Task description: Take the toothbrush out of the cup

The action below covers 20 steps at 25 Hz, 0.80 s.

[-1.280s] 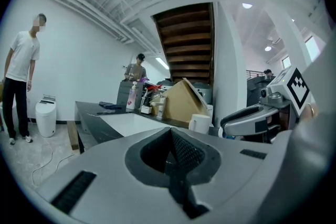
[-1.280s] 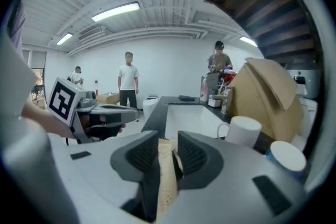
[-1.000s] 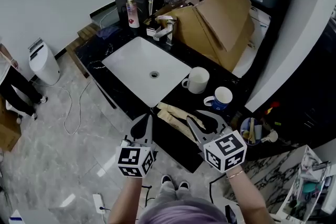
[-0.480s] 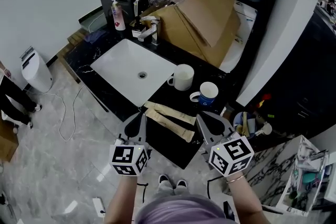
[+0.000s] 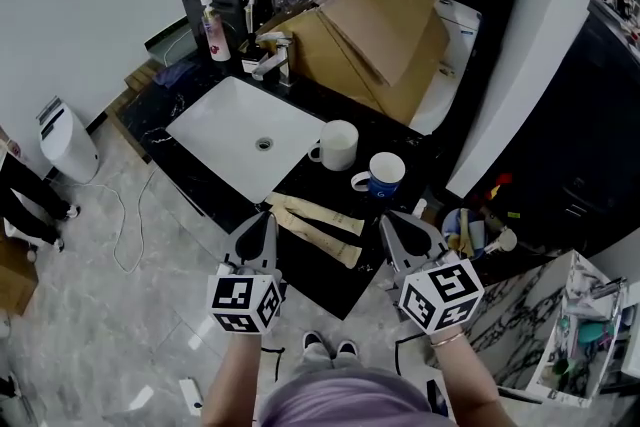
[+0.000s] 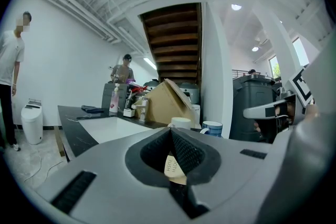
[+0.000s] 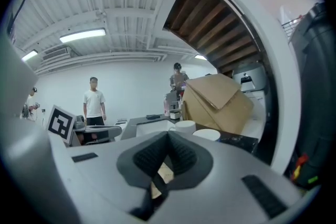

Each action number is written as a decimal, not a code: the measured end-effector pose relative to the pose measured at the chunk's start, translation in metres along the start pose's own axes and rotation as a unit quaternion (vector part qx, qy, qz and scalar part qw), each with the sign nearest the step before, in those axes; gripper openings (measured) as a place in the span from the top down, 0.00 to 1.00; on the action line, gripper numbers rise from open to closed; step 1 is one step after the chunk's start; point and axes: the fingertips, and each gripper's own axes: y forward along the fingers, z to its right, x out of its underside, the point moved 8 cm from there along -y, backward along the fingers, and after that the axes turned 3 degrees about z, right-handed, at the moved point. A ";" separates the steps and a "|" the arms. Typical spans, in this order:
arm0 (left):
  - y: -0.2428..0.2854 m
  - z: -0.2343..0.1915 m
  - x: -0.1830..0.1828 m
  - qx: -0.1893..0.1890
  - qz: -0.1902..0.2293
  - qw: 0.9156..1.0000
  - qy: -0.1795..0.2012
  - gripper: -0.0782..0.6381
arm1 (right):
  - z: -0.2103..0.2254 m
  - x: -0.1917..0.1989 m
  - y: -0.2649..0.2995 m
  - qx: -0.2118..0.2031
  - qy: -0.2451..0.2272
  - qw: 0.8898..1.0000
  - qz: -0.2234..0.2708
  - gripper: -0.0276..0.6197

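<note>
Left gripper point(image 5: 267, 218) and right gripper point(image 5: 393, 223), jaws clenched empty, toothbrush packets point(image 5: 315, 223) on table point(image 5: 318, 267) beside sink point(image 5: 230, 120), white cup point(image 5: 338, 144) right of sink

White cup point(image 5: 338, 145), blue mug point(image 5: 381, 187), black counter point(image 5: 165, 110).

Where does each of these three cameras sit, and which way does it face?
Head view: on the person's head, looking steeply down at the sink and counter; forearms, left gripper and right gripper show.
Left gripper view: on the left gripper, facing level across the counter toward the cardboard box; its shut jaws fill the foreground.
Right gripper view: on the right gripper, facing likewise, shut jaws in front.
Shared: both gripper views show the white cup and blue mug.
</note>
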 end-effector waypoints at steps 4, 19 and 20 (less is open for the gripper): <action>0.000 0.004 -0.002 -0.003 0.002 1.000 0.002 0.89 | 0.006 -0.001 -0.005 0.007 -0.007 1.000 0.003 0.95; -0.005 0.023 -0.002 -0.022 0.004 1.000 0.004 0.89 | 0.015 0.007 -0.011 -0.007 -0.011 1.000 -0.004 0.95; -0.006 0.023 -0.003 -0.024 0.005 1.000 0.004 0.89 | 0.015 0.007 -0.011 -0.008 -0.013 1.000 -0.004 0.95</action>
